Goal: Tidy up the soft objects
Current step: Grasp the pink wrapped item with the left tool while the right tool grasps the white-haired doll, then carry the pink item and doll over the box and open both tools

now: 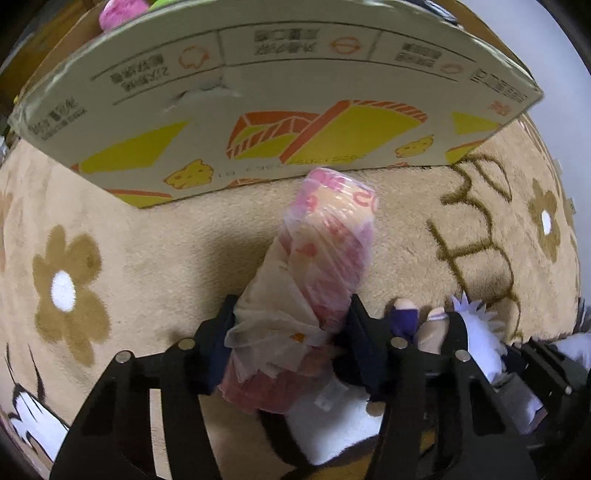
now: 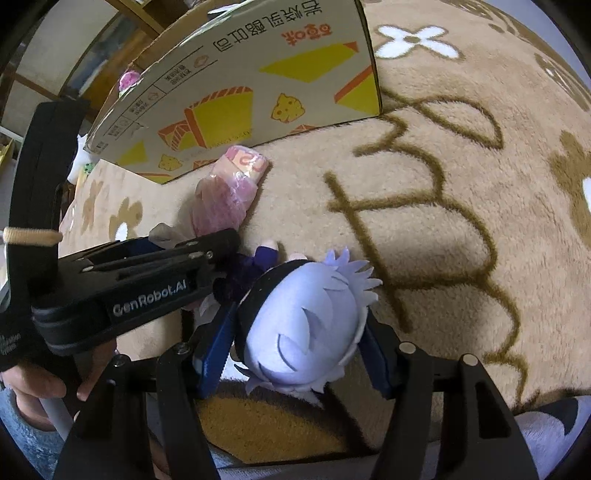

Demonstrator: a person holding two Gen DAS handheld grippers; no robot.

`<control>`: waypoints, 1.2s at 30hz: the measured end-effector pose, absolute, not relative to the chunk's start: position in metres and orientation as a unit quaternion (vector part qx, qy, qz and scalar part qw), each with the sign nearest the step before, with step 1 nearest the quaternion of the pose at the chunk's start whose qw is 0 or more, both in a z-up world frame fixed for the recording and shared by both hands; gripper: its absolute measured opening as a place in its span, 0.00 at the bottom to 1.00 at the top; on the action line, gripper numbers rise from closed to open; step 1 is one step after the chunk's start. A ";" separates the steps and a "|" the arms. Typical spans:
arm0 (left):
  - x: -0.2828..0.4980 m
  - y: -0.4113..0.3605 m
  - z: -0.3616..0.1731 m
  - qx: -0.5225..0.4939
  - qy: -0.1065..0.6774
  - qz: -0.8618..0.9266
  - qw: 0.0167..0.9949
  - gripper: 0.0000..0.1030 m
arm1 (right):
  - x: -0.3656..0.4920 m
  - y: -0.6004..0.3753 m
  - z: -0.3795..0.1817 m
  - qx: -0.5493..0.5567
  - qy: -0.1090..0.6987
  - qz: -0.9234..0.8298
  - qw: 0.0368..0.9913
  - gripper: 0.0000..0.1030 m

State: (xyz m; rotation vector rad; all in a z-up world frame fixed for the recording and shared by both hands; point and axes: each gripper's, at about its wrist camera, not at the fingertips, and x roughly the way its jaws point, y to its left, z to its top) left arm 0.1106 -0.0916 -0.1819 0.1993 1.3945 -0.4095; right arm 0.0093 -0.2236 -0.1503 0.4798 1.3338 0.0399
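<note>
Both tools grip soft, light goods on the rug.
Left tool (image 1: 288,325) pinches the slippery wrapped roll (image 1: 325,251) mid-length; right tool (image 2: 295,354) squeezes the doll (image 2: 303,325) at its squashy head.

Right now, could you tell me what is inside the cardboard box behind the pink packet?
Over the cardboard box rim, a pink fluffy toy shows, with a sliver of something green beside it. The box wall hides everything lower down.

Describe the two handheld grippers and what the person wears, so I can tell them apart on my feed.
Both are black plastic frames with cut-out linkages and silver pivot pins. The right gripper has blue finger pads. The left gripper carries white "GenRobot.AI" lettering on its side and a beige elastic band on its body. The person wears blue denim.
</note>
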 end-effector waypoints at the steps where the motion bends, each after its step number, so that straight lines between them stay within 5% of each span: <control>1: 0.109 -0.093 -0.181 0.093 0.634 -0.187 0.744 0.50 | 0.010 -0.225 -0.150 0.222 0.611 0.019 0.760 0.62; 23: 0.043 -0.083 -0.120 0.079 0.576 -0.144 0.801 0.44 | -0.003 -0.244 -0.087 0.178 0.524 0.001 0.833 0.61; 36: 0.030 -0.054 -0.029 0.070 0.423 -0.127 0.895 0.44 | -0.009 -0.238 -0.019 0.150 0.393 0.009 0.907 0.61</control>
